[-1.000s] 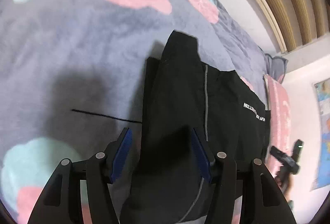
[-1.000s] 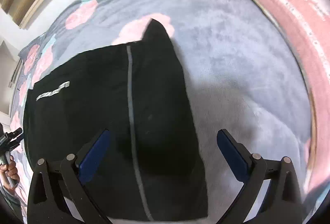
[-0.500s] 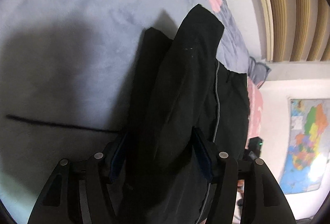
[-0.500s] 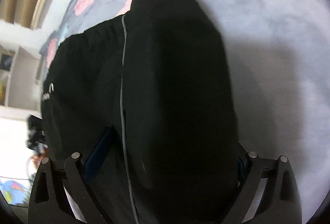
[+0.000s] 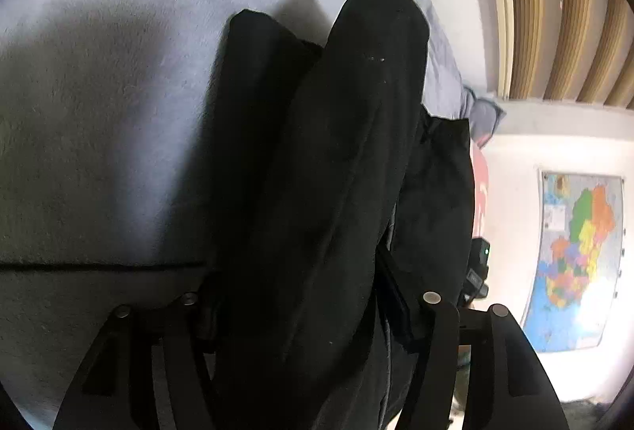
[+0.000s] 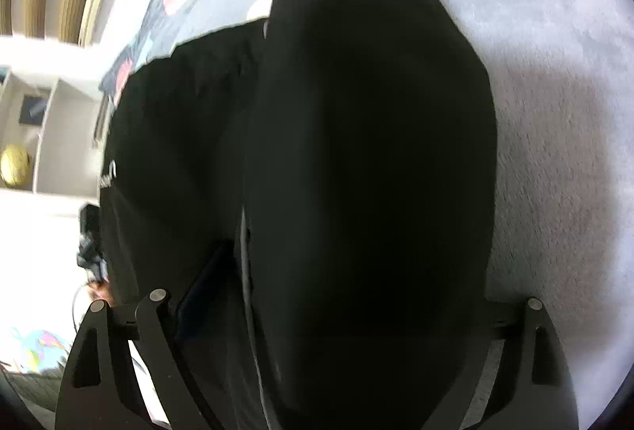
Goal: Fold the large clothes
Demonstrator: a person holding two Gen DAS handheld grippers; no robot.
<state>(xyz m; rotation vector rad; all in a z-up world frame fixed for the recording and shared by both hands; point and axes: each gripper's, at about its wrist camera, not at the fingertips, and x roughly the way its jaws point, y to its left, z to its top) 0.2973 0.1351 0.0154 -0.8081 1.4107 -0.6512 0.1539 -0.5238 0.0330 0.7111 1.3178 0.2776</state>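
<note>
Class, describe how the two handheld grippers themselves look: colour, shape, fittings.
The left gripper and right gripper are matte black plastic, with angular branching finger arms joined by round silver pivot pins. A dark blue pad lines one right finger. No cables, markings or sleeves show.

The left gripper (image 5: 305, 315) is closed on a thick fold of the black garment (image 5: 337, 160), which hangs between its fingers over the grey blanket (image 5: 111, 93). A thin black cord (image 5: 99, 266) lies across the blanket to the left. At the right, a map (image 5: 578, 255) hangs on the white wall.
</note>
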